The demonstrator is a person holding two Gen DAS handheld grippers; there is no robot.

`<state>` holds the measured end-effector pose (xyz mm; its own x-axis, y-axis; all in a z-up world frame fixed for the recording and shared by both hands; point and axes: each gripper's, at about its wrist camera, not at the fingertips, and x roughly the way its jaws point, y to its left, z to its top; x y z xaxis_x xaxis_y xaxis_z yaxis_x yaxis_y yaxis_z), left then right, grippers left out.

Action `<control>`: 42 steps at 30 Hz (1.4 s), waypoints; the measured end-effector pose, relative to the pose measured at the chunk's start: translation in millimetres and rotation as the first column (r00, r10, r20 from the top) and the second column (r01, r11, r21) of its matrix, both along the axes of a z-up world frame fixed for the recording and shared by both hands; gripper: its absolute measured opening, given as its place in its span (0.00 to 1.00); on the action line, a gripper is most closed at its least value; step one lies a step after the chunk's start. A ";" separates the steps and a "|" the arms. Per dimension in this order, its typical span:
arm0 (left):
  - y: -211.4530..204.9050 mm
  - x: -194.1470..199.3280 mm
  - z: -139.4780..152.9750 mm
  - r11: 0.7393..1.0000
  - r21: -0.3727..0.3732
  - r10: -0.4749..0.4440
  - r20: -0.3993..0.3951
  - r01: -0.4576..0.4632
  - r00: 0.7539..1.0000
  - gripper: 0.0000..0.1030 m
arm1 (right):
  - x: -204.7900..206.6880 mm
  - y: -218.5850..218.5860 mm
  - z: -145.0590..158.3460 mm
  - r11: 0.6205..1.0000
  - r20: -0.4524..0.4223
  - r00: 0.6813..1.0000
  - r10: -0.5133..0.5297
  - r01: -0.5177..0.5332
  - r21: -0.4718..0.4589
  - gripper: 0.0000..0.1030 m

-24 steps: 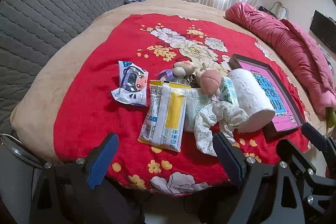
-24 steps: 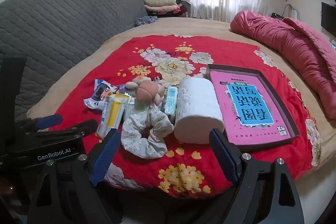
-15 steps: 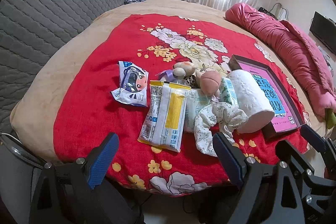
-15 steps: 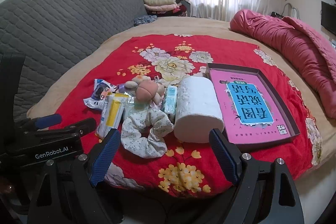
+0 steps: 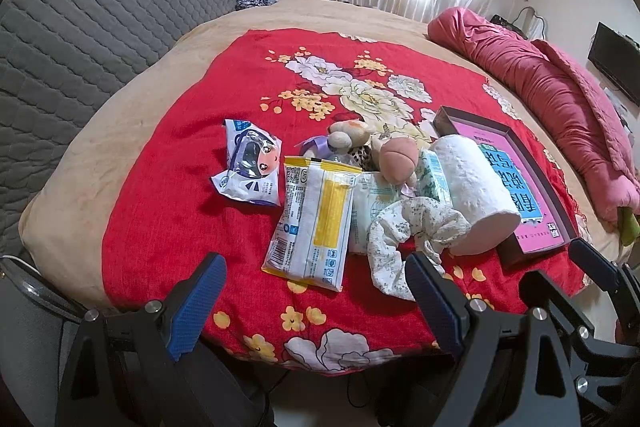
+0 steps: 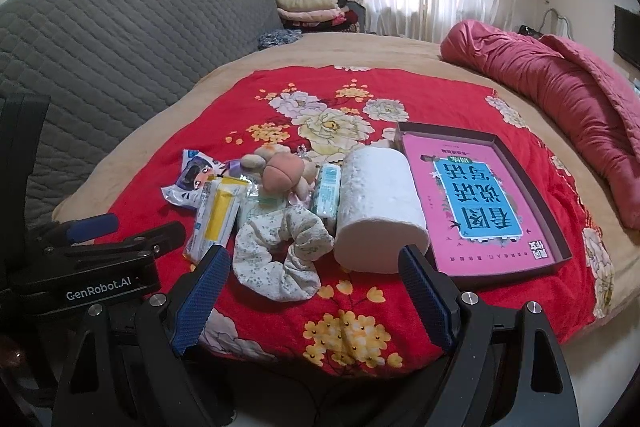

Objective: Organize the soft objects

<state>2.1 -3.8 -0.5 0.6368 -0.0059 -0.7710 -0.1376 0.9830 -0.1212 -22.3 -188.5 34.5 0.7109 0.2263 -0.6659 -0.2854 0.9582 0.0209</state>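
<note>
A crinkled floral fabric scrunchie (image 6: 282, 255) lay on the red flowered blanket (image 6: 360, 331), touching a fat white paper roll (image 6: 378, 211) beside a shallow tray (image 6: 560, 239). Glossy plastic packets (image 5: 312, 219) and a round plush toy (image 5: 396, 161) crowded behind it. The left gripper (image 5: 316, 311) and right gripper (image 6: 316, 303) hung over the blanket's near edge, jaws spread wide, holding and touching nothing.

You see a woven red cloth blanket (image 5: 168, 211), glossy plastic packets (image 5: 316, 223), an embossed paper roll (image 6: 378, 199), and a matt floral fabric scrunchie (image 6: 280, 251).
</note>
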 end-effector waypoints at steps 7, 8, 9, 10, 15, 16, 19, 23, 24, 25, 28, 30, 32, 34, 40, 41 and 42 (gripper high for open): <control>-0.2 0.1 0.6 1.000 -0.001 0.000 0.000 0.000 1.000 0.88 | 0.4 2.2 -1.1 1.000 -0.006 1.000 0.003 -0.003 -0.004 0.85; -0.1 0.1 0.5 1.000 -0.001 -0.001 0.000 0.001 1.000 0.88 | 0.6 1.9 -1.1 1.000 -0.006 1.000 0.004 -0.004 -0.001 0.84; -0.2 0.1 0.5 1.000 -0.001 0.000 0.000 0.000 1.000 0.88 | 0.6 2.4 -1.7 1.000 -0.007 1.000 0.005 -0.005 -0.001 0.84; -0.1 0.1 0.5 1.000 -0.001 0.000 0.000 0.000 1.000 0.88 | 0.7 2.1 -1.3 1.000 -0.007 1.000 0.004 -0.004 -0.002 0.84; -0.7 0.2 0.8 1.000 -0.001 0.000 -0.001 0.000 1.000 0.88 | 1.3 2.0 -2.1 1.000 -0.012 1.000 0.008 -0.008 0.000 0.85; -0.6 0.1 0.8 1.000 0.000 0.001 -0.001 -0.001 1.000 0.88 | 1.6 2.1 -2.5 1.000 -0.013 1.000 0.009 -0.009 0.000 0.85; -0.8 0.2 1.0 1.000 -0.002 0.002 -0.001 -0.002 1.000 0.88 | 1.7 2.0 -2.6 1.000 -0.015 1.000 0.014 -0.014 0.001 0.84; 0.0 1.4 0.8 1.000 -0.003 0.014 -0.002 -0.014 1.000 0.88 | 2.1 4.9 -3.9 1.000 -0.019 0.999 0.031 -0.031 0.003 0.84; 2.3 1.4 -0.3 1.000 -0.006 0.017 -0.003 -0.017 1.000 0.88 | 2.3 5.9 -4.7 0.999 -0.022 0.999 0.039 -0.039 0.004 0.85; 3.8 1.4 -0.7 1.000 -0.008 0.020 -0.004 -0.020 1.000 0.88 | 3.1 7.7 -6.0 0.999 -0.030 0.998 0.049 -0.049 0.003 0.85; 8.9 2.4 -2.3 0.999 -0.017 0.031 -0.008 -0.031 1.000 0.88 | 5.1 12.1 -10.8 0.998 -0.051 0.996 0.069 -0.069 0.000 0.85; 15.5 4.0 -4.4 0.999 -0.024 0.041 -0.012 -0.041 0.999 0.88 | 7.8 15.7 -15.6 0.997 -0.071 0.994 0.081 -0.081 -0.001 0.85; 21.7 6.8 -6.3 0.998 -0.027 0.049 -0.015 -0.049 0.999 0.88 | 11.7 18.9 -21.3 0.996 -0.095 0.991 0.092 -0.093 0.000 0.85; 30.4 10.2 -9.7 0.997 -0.030 0.070 -0.022 -0.071 0.997 0.88 | 17.2 22.9 -29.0 0.995 -0.123 0.987 0.104 -0.105 -0.002 0.85; 54.8 25.5 -24.5 0.994 -0.052 0.097 -0.045 -0.099 0.994 0.88 | 35.9 34.1 -55.0 0.994 -0.180 0.978 0.110 -0.113 -0.005 0.85; 58.6 29.4 -26.7 0.993 -0.054 0.102 -0.044 -0.104 0.994 0.88 | 38.8 36.8 -60.0 0.993 -0.194 0.974 0.112 -0.115 -0.004 0.85; 61.5 33.7 -28.0 0.993 -0.054 0.103 -0.042 -0.105 0.994 0.88 | 41.1 39.6 -65.6 0.993 -0.209 0.971 0.115 -0.119 -0.007 0.85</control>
